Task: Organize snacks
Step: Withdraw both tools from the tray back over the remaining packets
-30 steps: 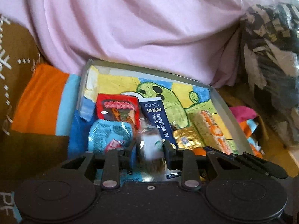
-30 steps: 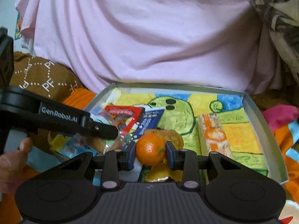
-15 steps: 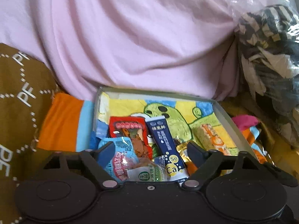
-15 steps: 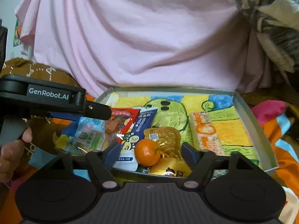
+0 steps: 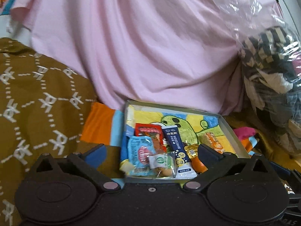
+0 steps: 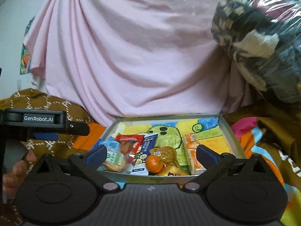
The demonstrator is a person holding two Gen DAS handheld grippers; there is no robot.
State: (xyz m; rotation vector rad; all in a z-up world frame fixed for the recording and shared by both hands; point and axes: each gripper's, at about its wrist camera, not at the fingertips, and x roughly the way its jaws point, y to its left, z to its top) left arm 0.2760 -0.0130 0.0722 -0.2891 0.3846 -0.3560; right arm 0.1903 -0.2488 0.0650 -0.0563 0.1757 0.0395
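both jaws are opening with nothing between them: left gripper (image 5: 151,153), right gripper (image 6: 150,153). the snacks, including the orange (image 6: 154,163) and wrapped biscuit (image 6: 114,162), lie in the tray (image 6: 232,139). clear the near rim before any further reach.

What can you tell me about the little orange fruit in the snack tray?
The orange fruit is small, round and smooth-skinned, like a mandarin, with a dark stem spot facing up. It lies loose near the front wall of the grey tray, against the gold foil packet and beside the blue tube box. No gripper finger touches it.
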